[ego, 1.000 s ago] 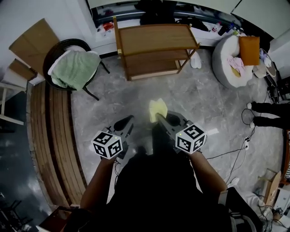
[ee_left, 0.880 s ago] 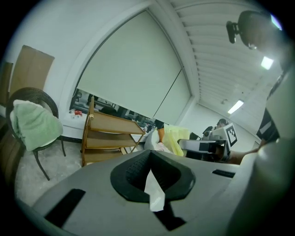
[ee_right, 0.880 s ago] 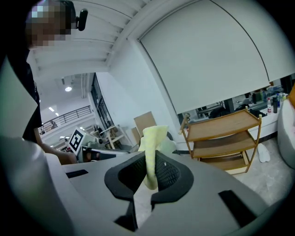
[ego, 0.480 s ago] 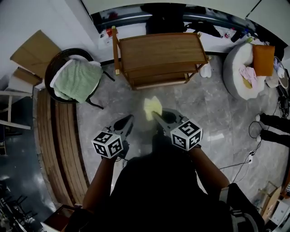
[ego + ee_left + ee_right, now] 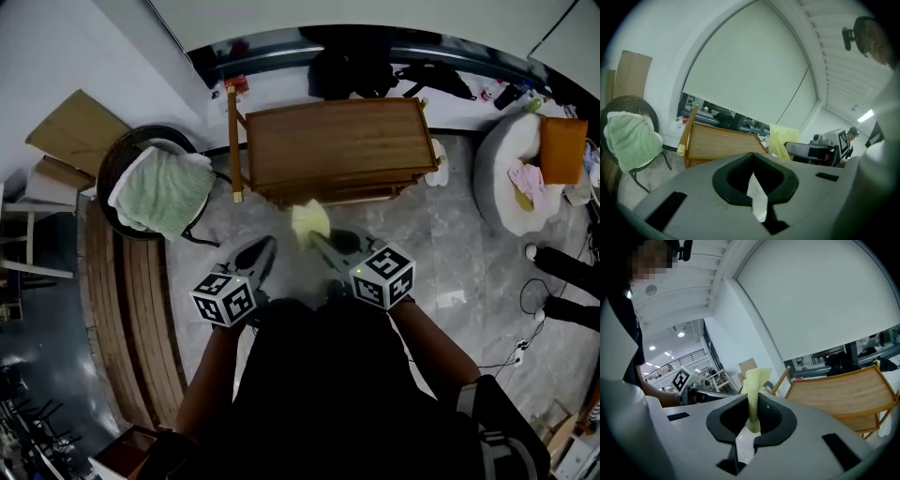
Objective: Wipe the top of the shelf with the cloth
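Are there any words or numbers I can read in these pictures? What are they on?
No text can be read anywhere.
Left cube: only black-and-white square patterns, no letters or numbers.
Right cube: the same kind of patterns, no letters or numbers.
Small things by the far wall: any print is too small to read.
Cloth and shelf: no print shows.

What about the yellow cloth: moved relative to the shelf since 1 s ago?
Yes. The cloth, in the right gripper, has come toward the shelf: the strip of floor between them has nearly gone in the head view.
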Tool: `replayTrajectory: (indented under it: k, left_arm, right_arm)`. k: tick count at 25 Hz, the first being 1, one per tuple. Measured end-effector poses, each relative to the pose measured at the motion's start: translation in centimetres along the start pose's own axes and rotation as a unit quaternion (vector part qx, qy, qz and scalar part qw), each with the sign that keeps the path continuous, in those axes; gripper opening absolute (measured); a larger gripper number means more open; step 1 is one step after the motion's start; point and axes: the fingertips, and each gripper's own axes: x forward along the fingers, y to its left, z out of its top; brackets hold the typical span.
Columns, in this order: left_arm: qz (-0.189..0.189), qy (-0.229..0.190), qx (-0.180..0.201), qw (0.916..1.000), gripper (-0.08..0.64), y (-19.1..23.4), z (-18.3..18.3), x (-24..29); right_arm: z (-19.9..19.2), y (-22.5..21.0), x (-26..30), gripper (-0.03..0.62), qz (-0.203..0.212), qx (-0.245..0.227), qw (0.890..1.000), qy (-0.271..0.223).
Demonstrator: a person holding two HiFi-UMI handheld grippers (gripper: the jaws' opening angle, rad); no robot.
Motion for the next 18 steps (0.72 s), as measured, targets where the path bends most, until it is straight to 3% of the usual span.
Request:
replayTrajectory:
  k: [9,18]
  left_arm:
    - [0.023,-0.026,-0.001,0.9994,0.011,3.9,5.6,2.8]
    - [-0.009,-0.012,-0.038,0.9992,0.011,13.0,12.1,7.4]
  right_arm:
    - [4.3,-5.0,5.5,0.041,0.017,0.027,0.999,-0.017]
    - [6.9,-10.0,15.3,0.041,0.008,0.015,1.0,0.026]
